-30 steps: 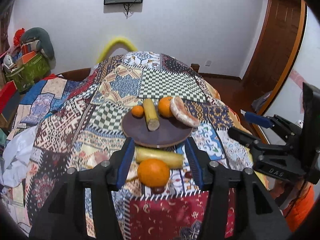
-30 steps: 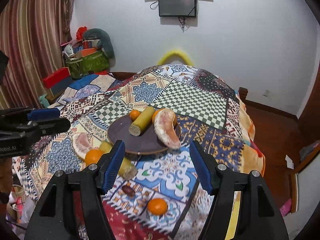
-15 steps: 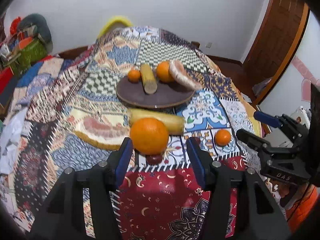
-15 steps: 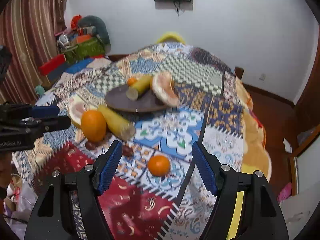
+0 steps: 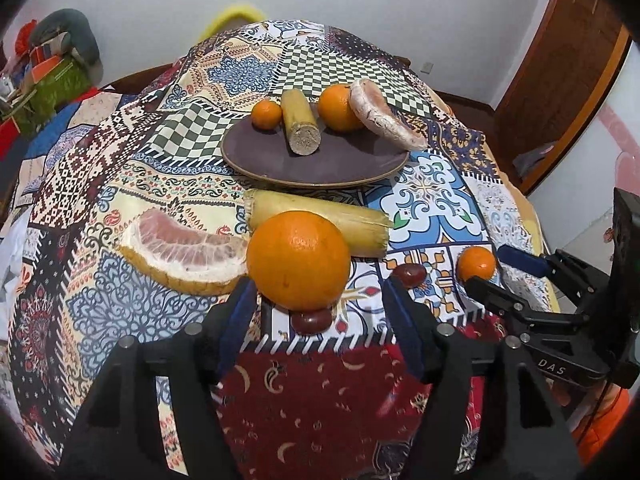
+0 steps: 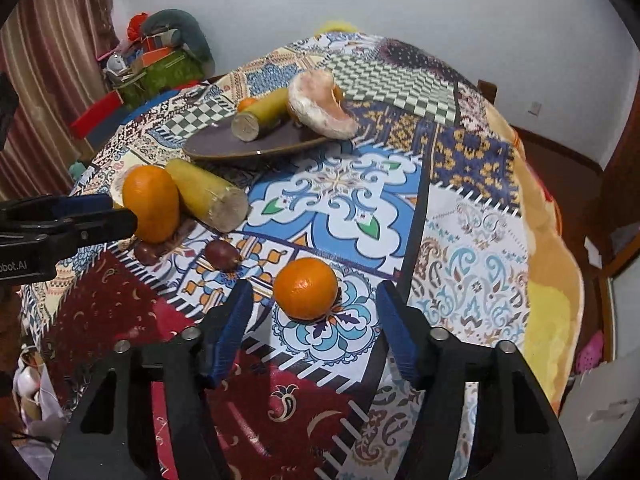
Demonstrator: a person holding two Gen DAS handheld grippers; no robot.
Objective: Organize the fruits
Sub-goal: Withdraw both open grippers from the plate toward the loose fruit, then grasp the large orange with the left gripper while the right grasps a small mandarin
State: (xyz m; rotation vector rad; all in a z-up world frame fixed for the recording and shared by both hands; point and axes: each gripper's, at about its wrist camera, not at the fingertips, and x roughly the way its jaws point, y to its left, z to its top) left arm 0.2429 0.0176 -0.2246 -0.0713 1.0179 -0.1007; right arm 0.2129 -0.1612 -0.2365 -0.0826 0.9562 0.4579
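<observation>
On the patchwork-cloth table [image 5: 420,184], left gripper [image 5: 316,304] jaws wide around big round orange [image 5: 298,260]; it may roll off-centre when pinched.

A lived-in room of a home — ahead of both claws spreads a patchwork cloth [image 5: 120,184] in mismatched prints, draped over a table. Far to the left of the right claw hang striped curtains [image 6: 48,80], with a heap of household clutter [image 6: 160,60] (boxes, bags, a rolled bundle) against the white wall. Off to the left claw's right stands a wooden door frame [image 5: 568,80].
</observation>
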